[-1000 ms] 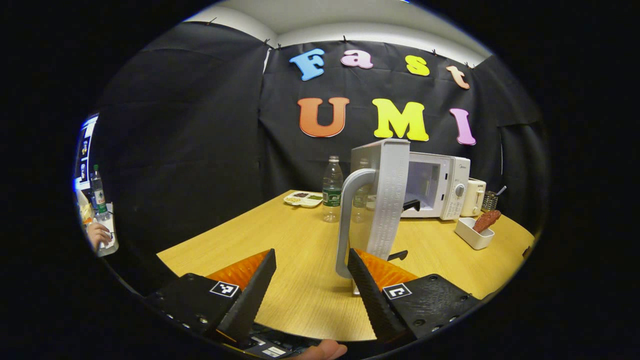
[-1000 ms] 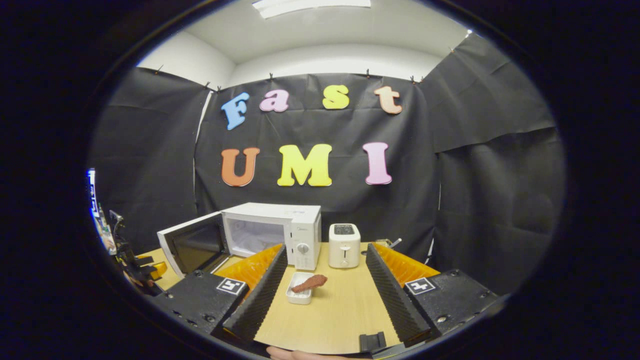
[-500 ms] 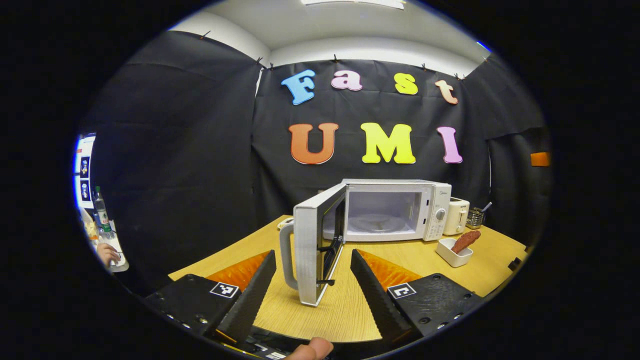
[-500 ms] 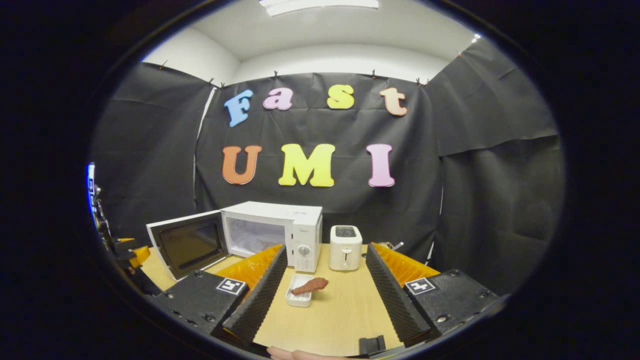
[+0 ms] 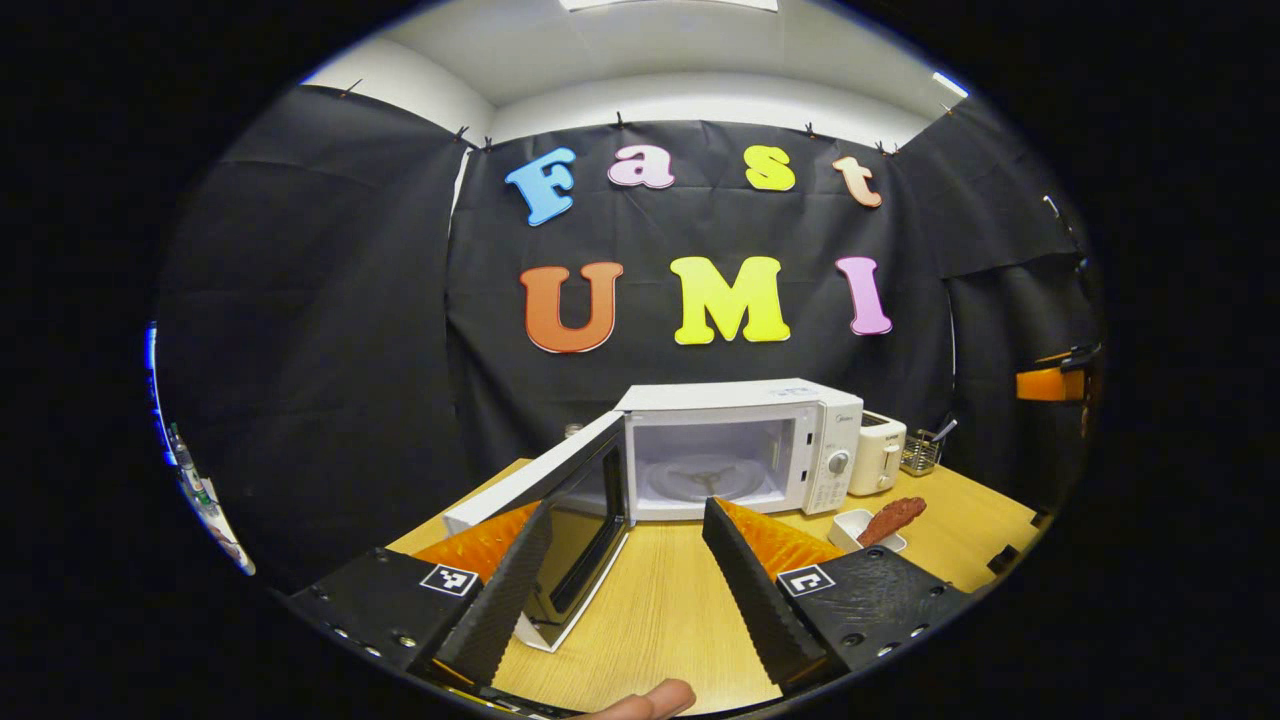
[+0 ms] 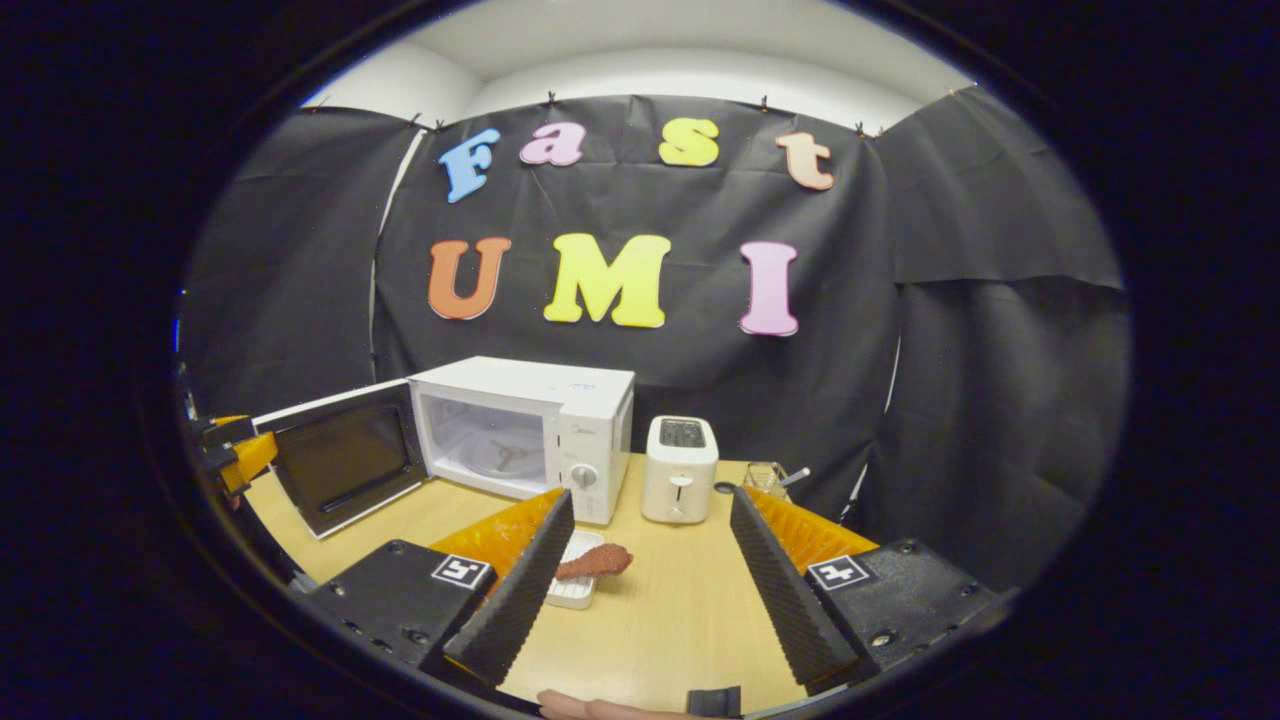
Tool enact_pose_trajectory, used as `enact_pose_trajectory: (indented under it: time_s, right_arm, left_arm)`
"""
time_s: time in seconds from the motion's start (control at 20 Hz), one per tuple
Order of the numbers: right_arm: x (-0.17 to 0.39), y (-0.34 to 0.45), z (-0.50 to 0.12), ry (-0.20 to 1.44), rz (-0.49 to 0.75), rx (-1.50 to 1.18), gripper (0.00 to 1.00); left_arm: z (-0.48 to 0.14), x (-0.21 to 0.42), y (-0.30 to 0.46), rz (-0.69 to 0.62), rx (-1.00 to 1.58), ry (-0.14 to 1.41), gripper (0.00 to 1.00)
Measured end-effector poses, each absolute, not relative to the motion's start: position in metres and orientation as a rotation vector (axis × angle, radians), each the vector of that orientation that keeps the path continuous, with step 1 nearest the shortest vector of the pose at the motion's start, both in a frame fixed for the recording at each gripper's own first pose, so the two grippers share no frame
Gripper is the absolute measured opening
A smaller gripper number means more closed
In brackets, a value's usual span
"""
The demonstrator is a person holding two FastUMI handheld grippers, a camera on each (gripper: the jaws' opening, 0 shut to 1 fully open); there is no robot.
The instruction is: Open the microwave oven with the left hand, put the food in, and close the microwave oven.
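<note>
- Where the left gripper view begins, nearest the lens, the left gripper [image 5: 625, 570] has its fingers spread wide with nothing between them but bare table [image 5: 660, 610].
- Just past its left finger [image 5: 500, 600] stands the microwave door [image 5: 560, 520], swung fully open (its inner window faces the camera).
- Behind the door sits the microwave [image 5: 740, 450], its cavity lit and the turntable [image 5: 705, 478] bare.
- In the right gripper view, the right gripper [image 6: 645, 580] is likewise wide apart and holds nothing.
- The food [image 6: 593, 562], a reddish-brown piece, lies across a small white dish [image 6: 572, 590] just beside the right gripper's left finger, near the microwave's front right corner.
- Beyond it, a white toaster [image 6: 678, 468] stands just beside the microwave's control panel.
- A small wire holder [image 6: 765, 478] (contents too small to tell) sits to the toaster's right, near the wall.
</note>
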State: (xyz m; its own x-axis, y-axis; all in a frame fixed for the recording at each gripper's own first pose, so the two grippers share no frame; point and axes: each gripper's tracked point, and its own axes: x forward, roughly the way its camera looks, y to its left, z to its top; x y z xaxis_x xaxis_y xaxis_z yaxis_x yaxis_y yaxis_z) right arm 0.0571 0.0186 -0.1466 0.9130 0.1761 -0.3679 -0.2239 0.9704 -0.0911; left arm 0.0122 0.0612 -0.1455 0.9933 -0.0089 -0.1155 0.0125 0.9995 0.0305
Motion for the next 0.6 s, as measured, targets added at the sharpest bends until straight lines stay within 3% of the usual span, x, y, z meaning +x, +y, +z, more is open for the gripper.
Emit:
enact_pose_trajectory:
  time_s: [0.05,0.1,0.15,0.6]
  right_arm:
    - [0.065,0.02,-0.159,0.41,0.225,-0.115,1.0]
    - [0.074,0.022,-0.173,0.457,0.245,-0.098,0.94]
    - [0.082,0.022,-0.186,0.507,0.262,-0.082,1.0]
    - [0.141,0.032,-0.312,0.923,0.375,0.058,0.95]
  left_arm:
    - [-0.138,0.018,0.056,-0.011,0.031,0.104,0.93]
    - [-0.13,0.023,0.055,-0.008,0.024,0.089,0.93]
    - [-0.122,0.026,0.051,-0.013,0.01,0.076,0.93]
    - [-0.073,0.034,0.047,0.018,-0.034,-0.02,0.92]
